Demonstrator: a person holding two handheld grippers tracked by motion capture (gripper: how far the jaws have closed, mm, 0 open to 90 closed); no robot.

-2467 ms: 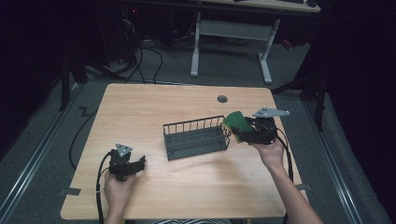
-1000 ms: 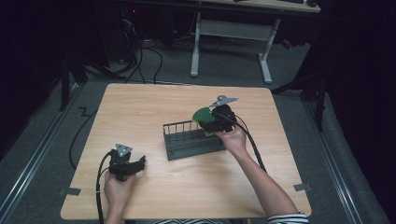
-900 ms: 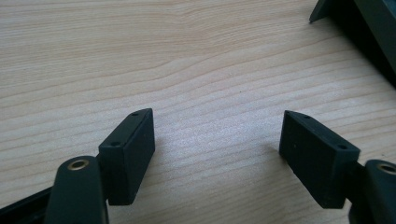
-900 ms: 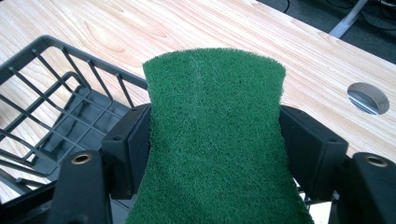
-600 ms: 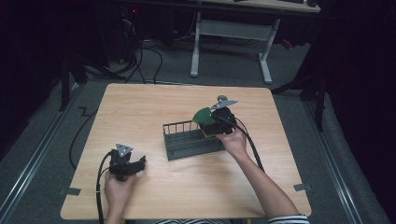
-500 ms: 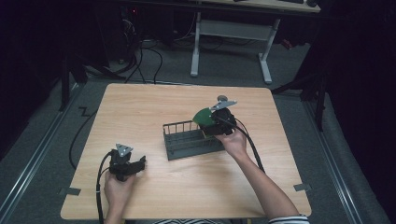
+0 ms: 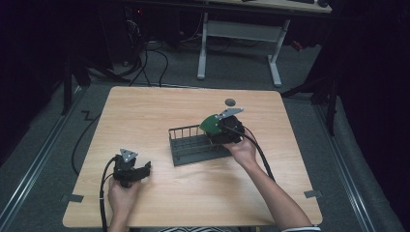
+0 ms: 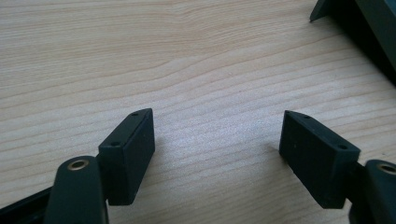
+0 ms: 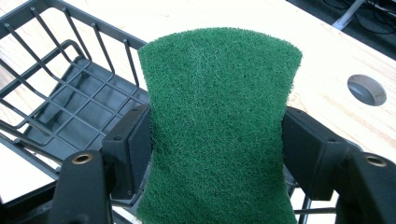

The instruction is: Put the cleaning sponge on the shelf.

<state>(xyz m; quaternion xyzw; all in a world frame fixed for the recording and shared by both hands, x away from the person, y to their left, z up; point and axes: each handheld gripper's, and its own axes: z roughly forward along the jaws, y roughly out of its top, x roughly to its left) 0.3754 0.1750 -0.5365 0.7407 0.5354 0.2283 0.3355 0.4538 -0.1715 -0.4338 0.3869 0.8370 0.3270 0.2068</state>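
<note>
Nearest the person, the left gripper (image 7: 143,169) rests low on the wooden counter (image 7: 145,116), its jaws spread apart with only bare wood between them. Farther out, the right gripper (image 7: 215,131) has its jaws clamped on a green scouring pad (image 9: 219,126), holding it over the right end of the dark wire basket (image 7: 186,145). Beyond, a grey round cap (image 7: 230,102) sits in the counter.

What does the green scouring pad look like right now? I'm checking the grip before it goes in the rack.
The green scouring pad is a flat, fibrous, waisted rectangle, clamped across its narrow middle by the right gripper. It is held above the near right end of the dark wire rack, apart from it.
</note>
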